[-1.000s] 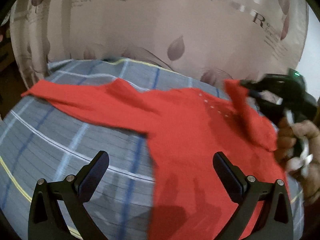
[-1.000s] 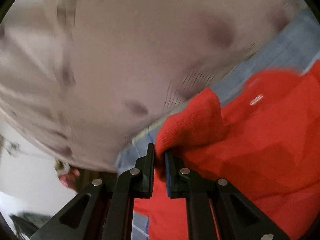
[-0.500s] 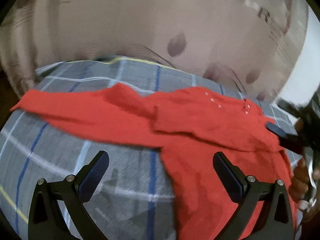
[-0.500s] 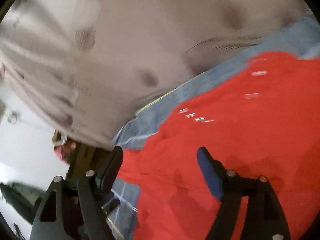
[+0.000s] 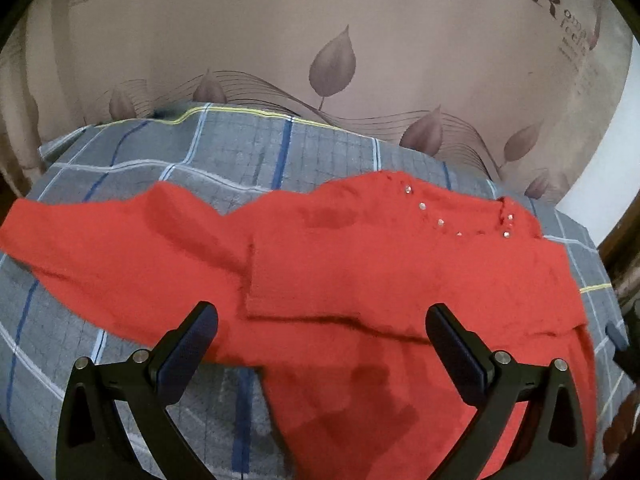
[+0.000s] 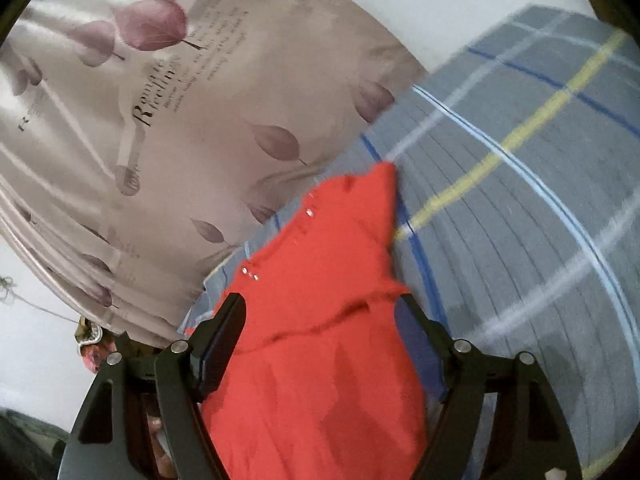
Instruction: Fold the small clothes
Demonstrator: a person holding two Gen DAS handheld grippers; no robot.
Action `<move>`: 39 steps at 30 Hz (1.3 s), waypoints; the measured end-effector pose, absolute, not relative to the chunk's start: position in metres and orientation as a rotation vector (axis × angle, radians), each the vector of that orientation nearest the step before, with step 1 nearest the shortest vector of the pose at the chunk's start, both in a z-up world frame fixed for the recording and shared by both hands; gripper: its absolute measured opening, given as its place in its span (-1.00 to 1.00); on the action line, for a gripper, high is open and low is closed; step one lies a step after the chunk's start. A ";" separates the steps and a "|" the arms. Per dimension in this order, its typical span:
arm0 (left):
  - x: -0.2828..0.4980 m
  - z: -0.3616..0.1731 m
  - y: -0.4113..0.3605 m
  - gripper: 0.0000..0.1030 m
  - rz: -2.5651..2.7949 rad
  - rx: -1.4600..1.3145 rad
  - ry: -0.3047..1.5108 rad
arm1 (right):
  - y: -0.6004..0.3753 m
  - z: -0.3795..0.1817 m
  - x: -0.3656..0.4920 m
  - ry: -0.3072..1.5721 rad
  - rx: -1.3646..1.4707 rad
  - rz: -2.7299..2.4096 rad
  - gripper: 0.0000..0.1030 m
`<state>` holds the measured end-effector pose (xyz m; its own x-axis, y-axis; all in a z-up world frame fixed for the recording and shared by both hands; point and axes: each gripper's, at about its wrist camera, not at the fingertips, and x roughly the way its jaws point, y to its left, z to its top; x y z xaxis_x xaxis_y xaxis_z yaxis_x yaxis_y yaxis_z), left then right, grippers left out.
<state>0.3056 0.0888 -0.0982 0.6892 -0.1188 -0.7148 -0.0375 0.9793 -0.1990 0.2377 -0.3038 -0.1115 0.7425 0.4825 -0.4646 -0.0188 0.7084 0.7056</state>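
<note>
Released a moment ago, the sleeve now lies folded across the red sweater (image 5: 360, 280), which I see spread on the plaid bedspread (image 5: 240, 152) toward its far edge by the curtain (image 5: 280, 40). My right gripper (image 6: 320, 332) has just sprung apart, empty; left gripper (image 5: 320, 336) hovers apart too, touching nothing.

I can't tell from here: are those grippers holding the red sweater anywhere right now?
No, nothing is held. The left gripper and right gripper both stand open above the red sweater, which lies loose on the bed.
</note>
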 end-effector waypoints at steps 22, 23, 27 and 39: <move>0.257 -0.132 0.404 0.60 0.080 -0.845 0.814 | -0.232 -0.135 0.284 0.802 0.405 0.205 0.44; 0.261 -0.133 0.406 0.59 0.085 -0.849 0.812 | -0.231 -0.135 0.284 0.801 0.403 0.204 0.44; 0.276 -0.137 0.422 0.59 0.110 -0.912 0.781 | -0.230 -0.136 0.282 0.801 0.396 0.200 0.48; 0.290 -0.082 0.383 -0.91 0.113 -0.786 0.630 | -0.236 -0.138 0.281 0.781 0.439 0.221 0.60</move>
<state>0.2896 0.3830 -0.0818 0.8121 -0.1327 -0.5683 -0.3215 0.7110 -0.6254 0.2813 -0.2364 -0.1382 0.6934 0.3504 -0.6296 -0.0312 0.8876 0.4596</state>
